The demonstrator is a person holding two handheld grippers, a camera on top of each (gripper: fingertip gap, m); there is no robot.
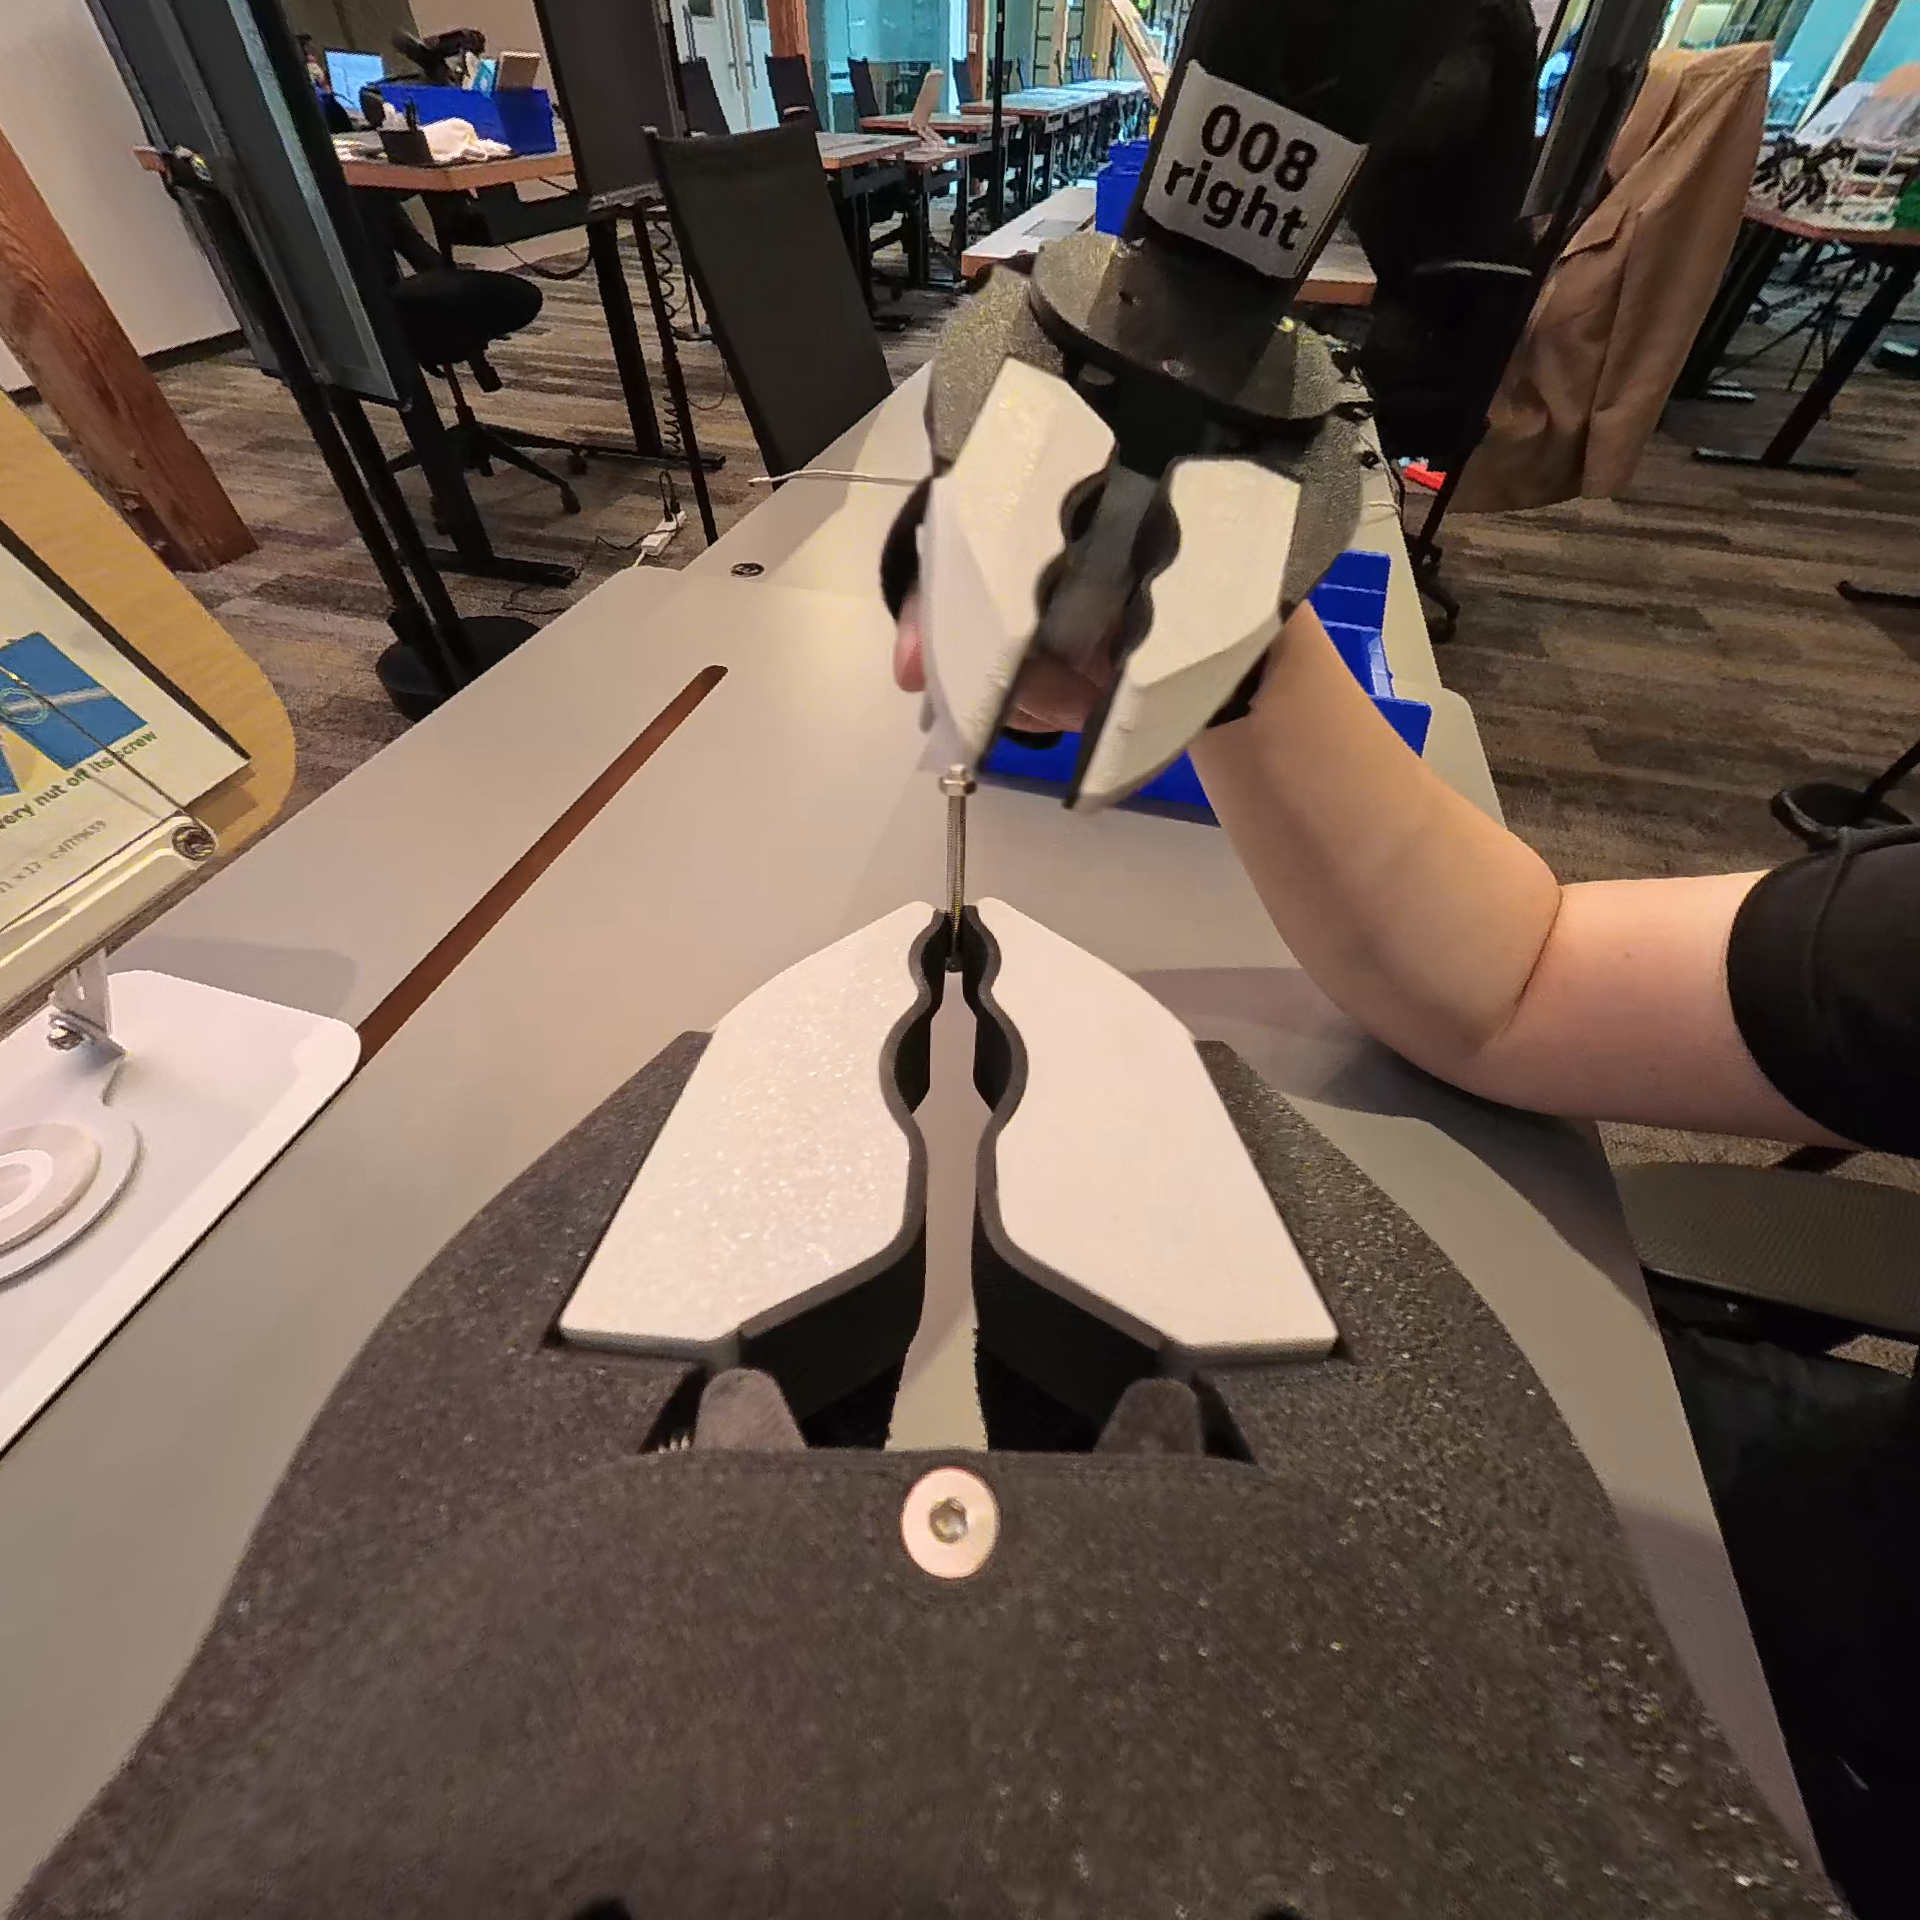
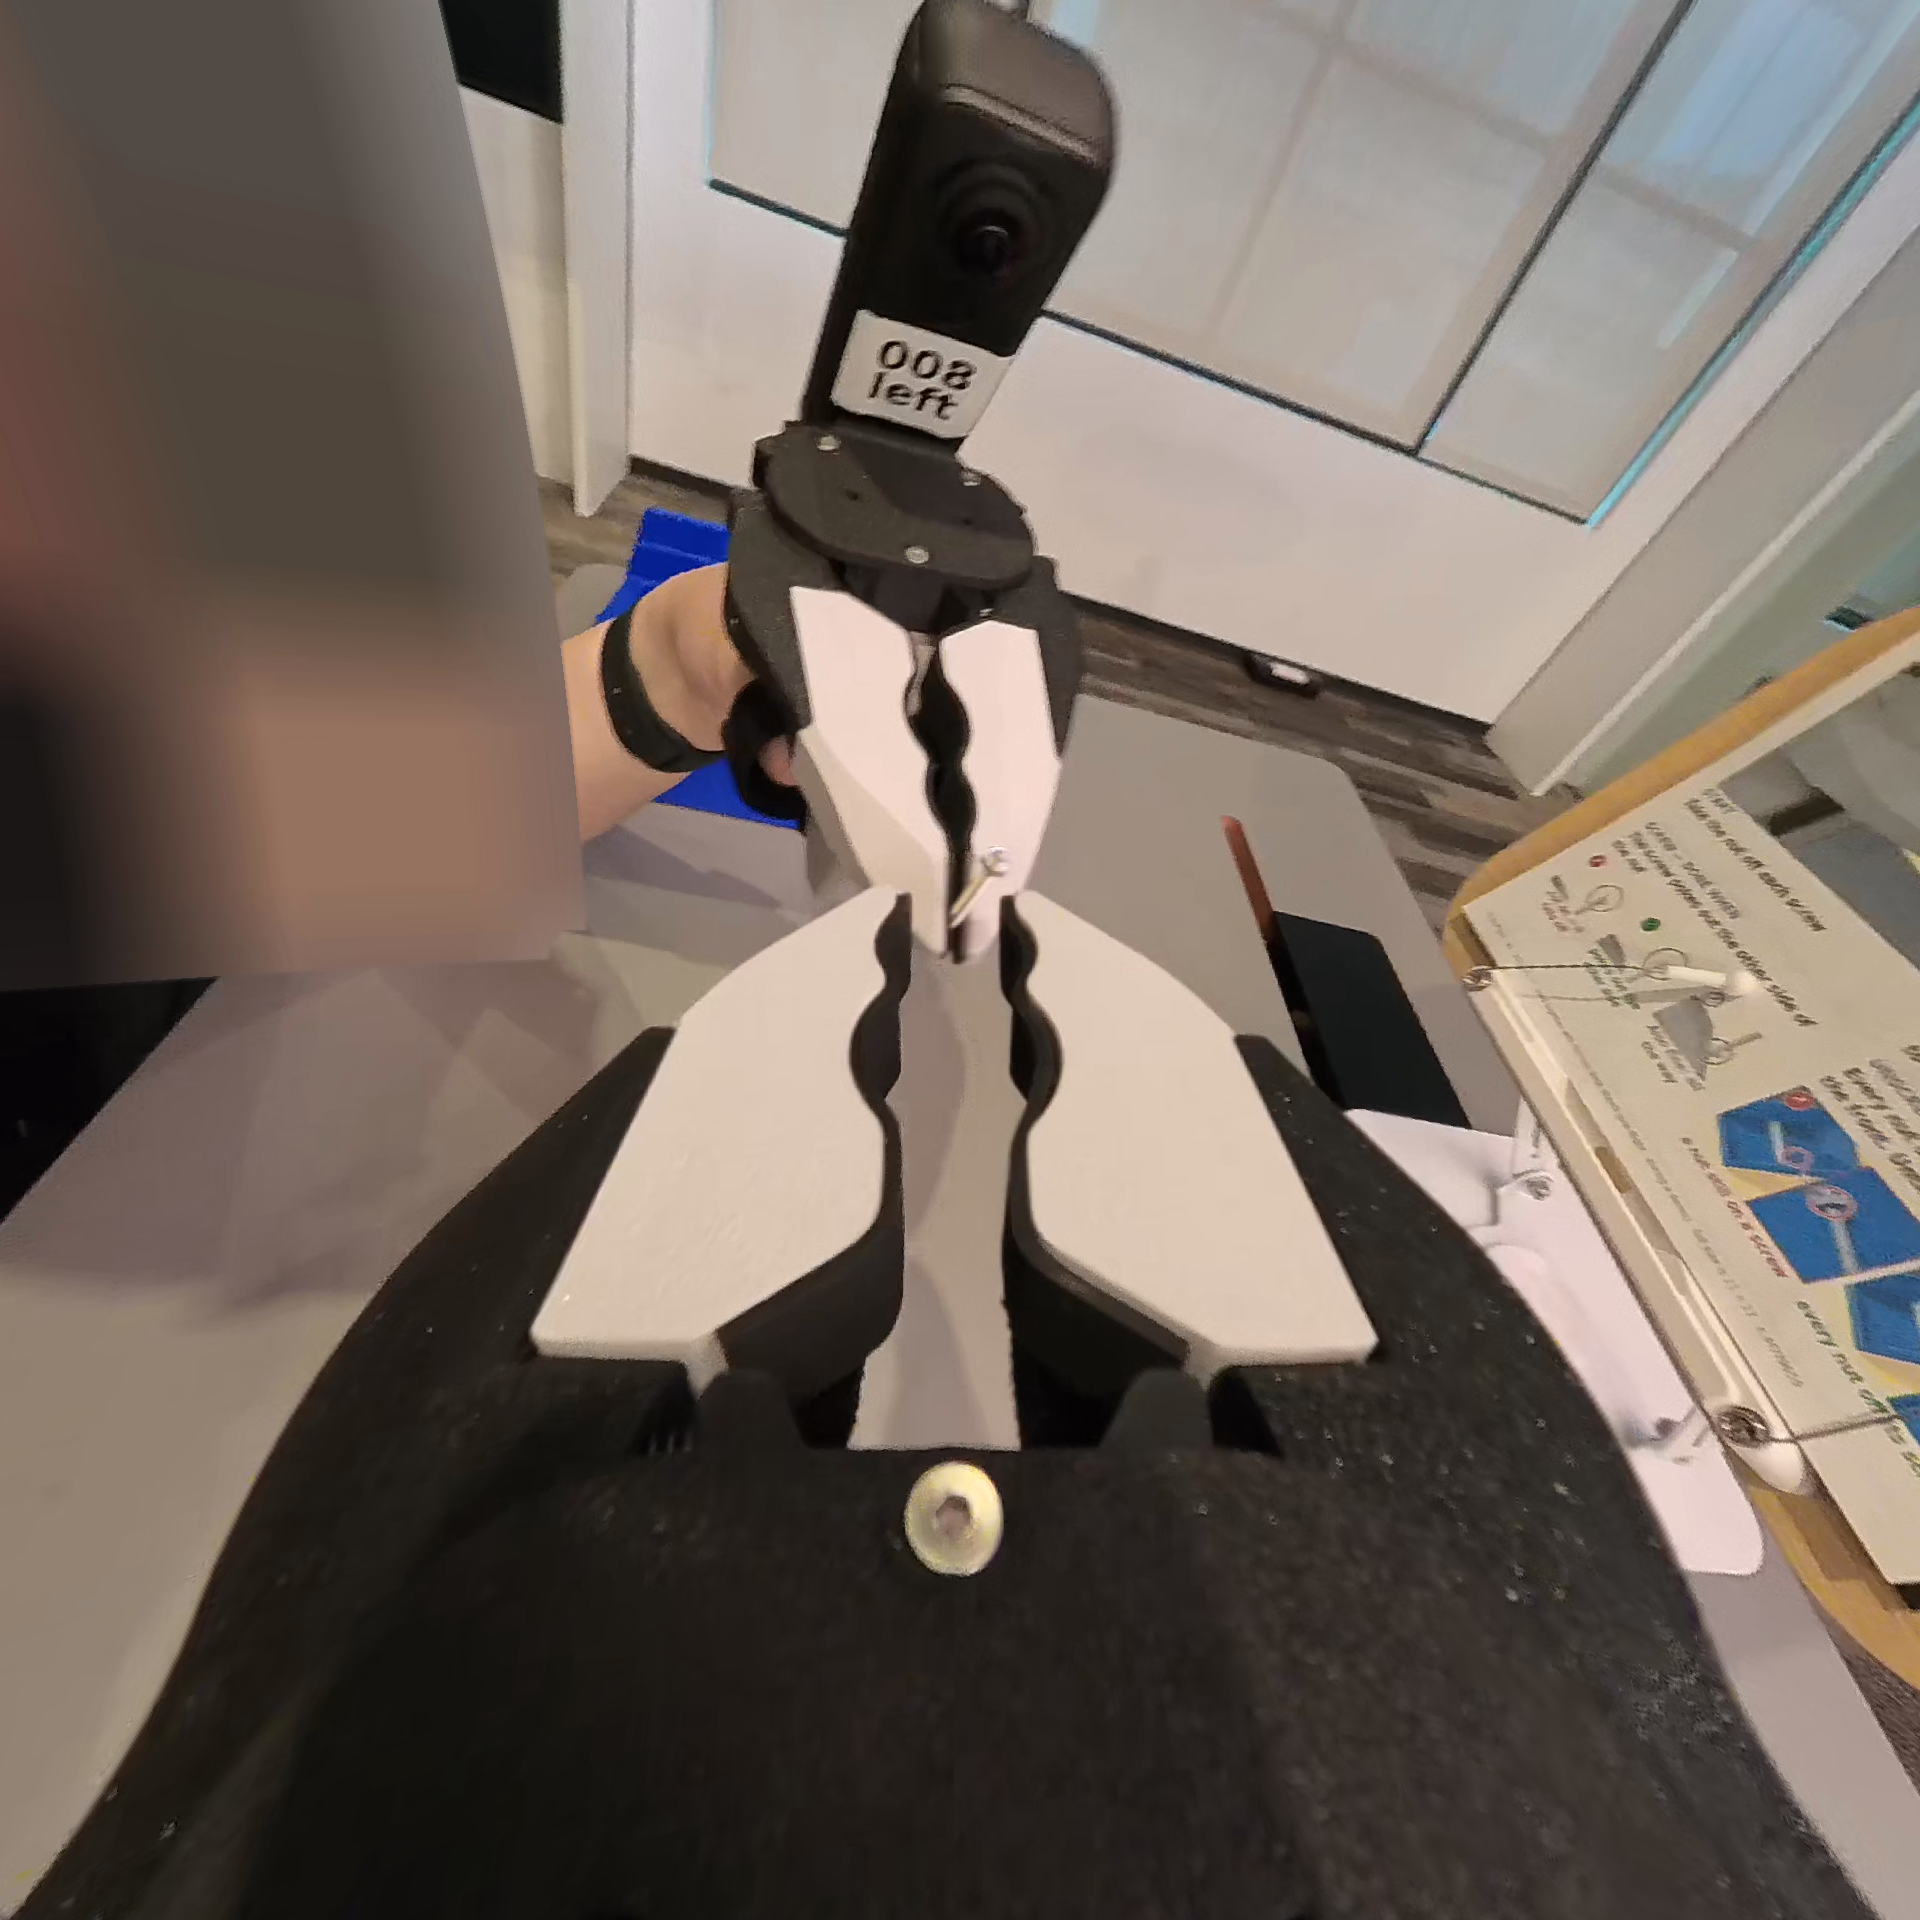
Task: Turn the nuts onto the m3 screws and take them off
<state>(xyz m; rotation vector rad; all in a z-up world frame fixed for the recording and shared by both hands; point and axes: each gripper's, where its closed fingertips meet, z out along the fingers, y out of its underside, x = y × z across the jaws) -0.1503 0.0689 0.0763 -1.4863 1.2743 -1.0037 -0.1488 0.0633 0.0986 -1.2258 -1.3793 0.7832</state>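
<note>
My left gripper point(image 1: 954, 914) is shut on a thin m3 screw point(image 1: 953, 852) and holds it above the grey table point(image 1: 623, 831). The screw points away from it. A small nut point(image 1: 954, 777) sits at the screw's far end. My right gripper point(image 1: 1013, 774) faces the left one, open and empty, one fingertip point(image 1: 945, 732) right next to the nut. In the right wrist view my right gripper point(image 2: 956, 909) is open, and the left gripper point(image 2: 954, 940) reaches between its tips with the screw point(image 2: 975, 885) and nut point(image 2: 995, 857).
Blue bins point(image 1: 1371, 665) stand on the table behind the right gripper. A picture instruction sheet on a stand point(image 1: 62, 727) is at the left, also in the right wrist view point(image 2: 1714, 1143). A long slot point(image 1: 561, 852) runs along the table. Office chairs and desks stand beyond.
</note>
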